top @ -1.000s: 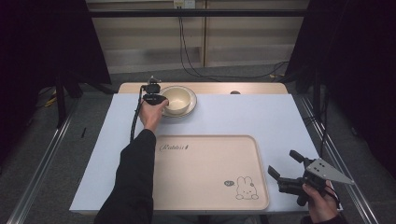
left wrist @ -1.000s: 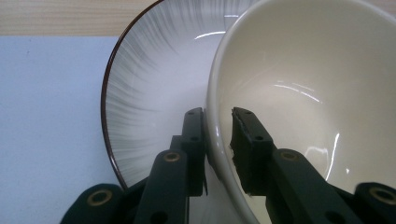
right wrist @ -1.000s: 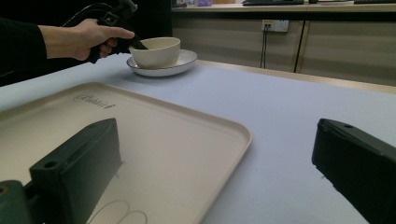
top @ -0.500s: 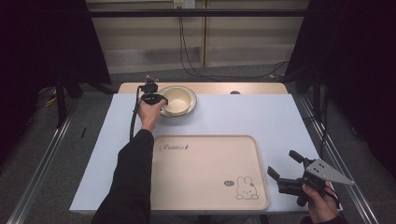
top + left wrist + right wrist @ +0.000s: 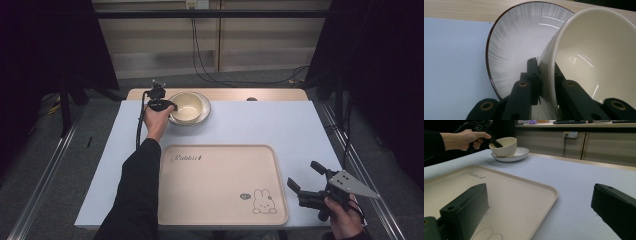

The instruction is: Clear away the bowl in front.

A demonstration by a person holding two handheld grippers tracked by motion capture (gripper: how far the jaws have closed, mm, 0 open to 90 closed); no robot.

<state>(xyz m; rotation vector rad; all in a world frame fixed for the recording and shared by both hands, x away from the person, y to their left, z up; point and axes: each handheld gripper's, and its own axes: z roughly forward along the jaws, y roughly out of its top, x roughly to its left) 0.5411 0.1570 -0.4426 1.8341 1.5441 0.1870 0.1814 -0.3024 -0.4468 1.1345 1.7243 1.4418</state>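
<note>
My left gripper [image 5: 167, 106] clamps the bowl [image 5: 188, 106] rim, bowl on plate [image 5: 509, 45]; right gripper [image 5: 306, 179] gapes wide; tray [image 5: 220, 175] bare, so transfer unstarted, I judge.

left claw [image 5: 168, 106]: now closed on near rim of bowl [image 5: 187, 106], one jaw inside, one outside | bowl: tipped up off plate [image 5: 202, 113] on the claw side, was sitting flat 1.0 s ago | left hand [image 5: 158, 121]: shifted slightly toward plate edge
</note>
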